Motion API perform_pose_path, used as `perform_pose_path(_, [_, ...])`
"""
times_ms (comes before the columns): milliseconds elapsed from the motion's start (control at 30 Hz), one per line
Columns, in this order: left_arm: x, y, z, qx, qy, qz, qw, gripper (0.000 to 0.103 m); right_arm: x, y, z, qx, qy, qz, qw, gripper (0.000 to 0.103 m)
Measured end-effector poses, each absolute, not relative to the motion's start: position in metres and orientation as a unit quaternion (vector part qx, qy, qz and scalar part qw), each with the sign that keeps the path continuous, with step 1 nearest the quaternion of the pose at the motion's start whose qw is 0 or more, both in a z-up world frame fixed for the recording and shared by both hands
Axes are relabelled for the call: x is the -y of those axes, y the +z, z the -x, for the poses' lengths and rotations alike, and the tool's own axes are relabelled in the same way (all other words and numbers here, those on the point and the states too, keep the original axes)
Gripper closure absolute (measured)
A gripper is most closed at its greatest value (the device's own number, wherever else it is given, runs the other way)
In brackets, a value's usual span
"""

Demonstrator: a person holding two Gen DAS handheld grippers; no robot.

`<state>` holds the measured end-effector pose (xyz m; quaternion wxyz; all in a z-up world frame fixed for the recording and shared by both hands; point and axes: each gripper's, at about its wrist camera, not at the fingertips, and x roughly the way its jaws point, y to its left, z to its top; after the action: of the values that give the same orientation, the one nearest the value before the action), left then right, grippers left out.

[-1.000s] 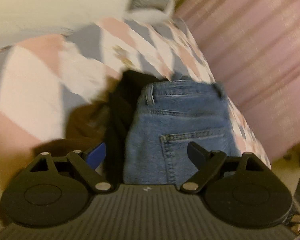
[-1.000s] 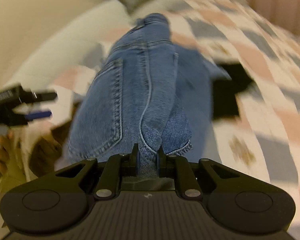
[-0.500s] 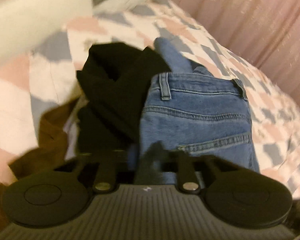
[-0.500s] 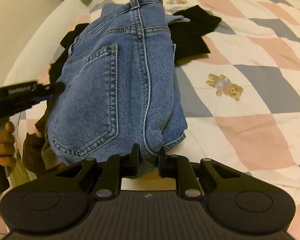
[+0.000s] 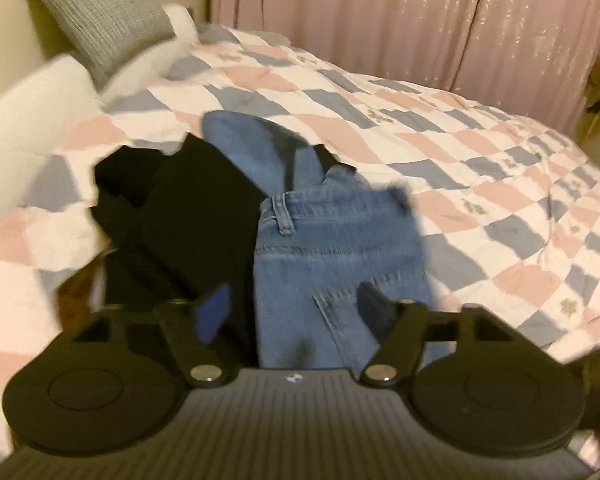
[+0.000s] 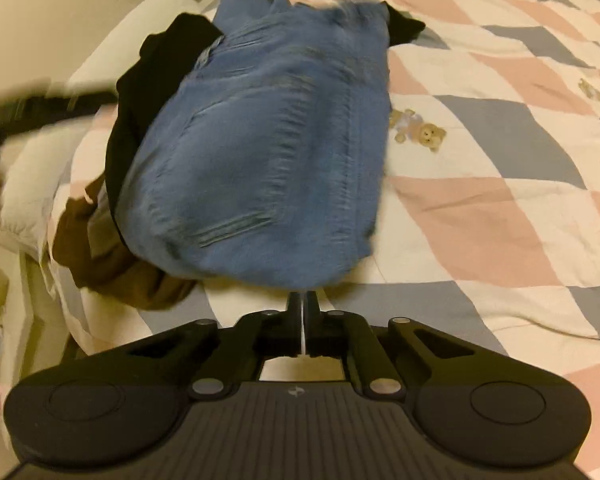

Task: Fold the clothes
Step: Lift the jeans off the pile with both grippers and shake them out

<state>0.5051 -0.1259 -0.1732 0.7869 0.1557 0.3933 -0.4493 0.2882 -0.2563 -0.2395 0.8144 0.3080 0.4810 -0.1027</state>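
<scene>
Blue jeans (image 5: 340, 248) lie bunched in a folded heap on the checked quilt (image 5: 500, 184). My left gripper (image 5: 296, 308) hovers open over their near end, one finger on each side of the back pocket, holding nothing. In the right wrist view the jeans (image 6: 268, 140) are blurred and rest just beyond my right gripper (image 6: 303, 304), which is shut with nothing between its fingers. A black garment (image 5: 180, 208) lies against the jeans' left side, partly under them.
A brown garment (image 6: 112, 256) is crumpled at the bed's left edge beside the jeans. A grey pillow (image 5: 104, 16) and a white cushion (image 5: 28, 112) sit at the bed's head. Pink curtains (image 5: 420, 12) hang behind. The quilt (image 6: 500, 160) stretches to the right.
My right gripper let go of the jeans' hem and drew back, then closed empty. My left gripper, shut half a second ago, has opened. The jeans dropped onto the bed.
</scene>
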Motion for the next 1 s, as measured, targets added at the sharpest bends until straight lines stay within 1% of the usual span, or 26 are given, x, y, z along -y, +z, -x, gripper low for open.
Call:
perform_pose_path(67, [0.148,-0.194,-0.527,-0.423,-0.430,-0.173,0.779,0.036,0.259,-0.243,-0.287,-0.478,-0.114,-0.321,0.809,0.089])
perform_pose_path(200, [0.172,-0.223,-0.551,-0.472,-0.451,-0.138,0.745,0.037,0.269,-0.239,-0.269,-0.457,-0.143,-0.344,0.808,0.086])
perform_pose_path(267, [0.178,-0.228,-0.550,-0.488,-0.464,-0.099,0.732,0.037,0.276,-0.242,-0.255,-0.455,-0.169,-0.355,0.799,0.084])
perform_pose_path(367, [0.181,-0.221,-0.537,-0.493,-0.482,-0.044,0.723,0.037,0.290,-0.246,-0.233,-0.456,-0.212,-0.373,0.780,0.079])
perform_pose_path(400, [0.181,-0.219,-0.530,-0.493,-0.486,-0.032,0.721,0.037,0.296,-0.246,-0.226,-0.455,-0.227,-0.380,0.773,0.076])
perform_pose_path(500, [0.177,-0.215,-0.506,-0.500,-0.489,-0.030,0.714,0.037,0.317,-0.228,-0.208,-0.423,-0.258,-0.381,0.781,0.073])
perform_pose_path(533, [0.176,-0.216,-0.498,-0.507,-0.489,-0.032,0.710,0.037,0.325,-0.220,-0.206,-0.411,-0.265,-0.373,0.788,0.071])
perform_pose_path(600, [0.174,-0.215,-0.475,-0.510,-0.492,-0.050,0.704,0.037,0.341,-0.206,-0.205,-0.392,-0.278,-0.356,0.801,0.060])
perform_pose_path(633, [0.175,-0.214,-0.467,-0.508,-0.494,-0.057,0.703,0.037,0.351,-0.201,-0.207,-0.385,-0.282,-0.351,0.806,0.059])
perform_pose_path(667, [0.176,-0.213,-0.457,-0.509,-0.500,-0.063,0.698,0.037,0.363,-0.198,-0.209,-0.377,-0.285,-0.349,0.809,0.056])
perform_pose_path(700, [0.176,-0.213,-0.446,-0.511,-0.505,-0.065,0.692,0.037,0.375,-0.197,-0.211,-0.372,-0.288,-0.352,0.810,0.050])
perform_pose_path(767, [0.178,-0.216,-0.430,-0.517,-0.505,-0.066,0.688,0.037,0.404,-0.203,-0.217,-0.362,-0.292,-0.367,0.806,0.043])
perform_pose_path(800, [0.178,-0.219,-0.420,-0.523,-0.502,-0.068,0.685,0.037,0.420,-0.209,-0.218,-0.357,-0.296,-0.375,0.802,0.041])
perform_pose_path(1000, [0.167,-0.245,-0.377,-0.560,-0.458,-0.088,0.685,0.037,0.503,-0.280,-0.206,-0.373,-0.327,-0.453,0.741,0.040])
